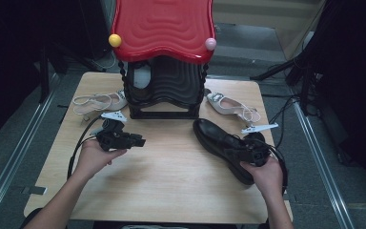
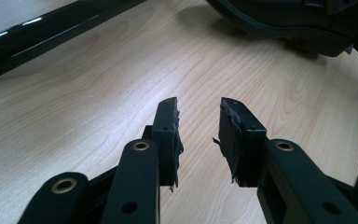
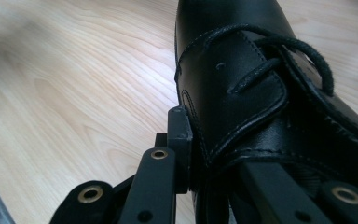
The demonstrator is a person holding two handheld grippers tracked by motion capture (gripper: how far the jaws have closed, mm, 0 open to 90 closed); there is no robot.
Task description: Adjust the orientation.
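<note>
One glossy black lace-up shoe (image 3: 242,79) (laces tied) sits pinched in the right tongs (image 3: 209,154).

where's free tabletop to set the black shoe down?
Bare wood across the table middle and near edge, between the left gripper and the black shoe clamped by the right gripper. Crowded at the back: rack, white sandals on its left and right.

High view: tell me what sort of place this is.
Probably a staged recording rig, not a home: a light wooden table between metal floor rails, dark stands with cables, and a red-topped black shoe rack set out as a prop.
</note>
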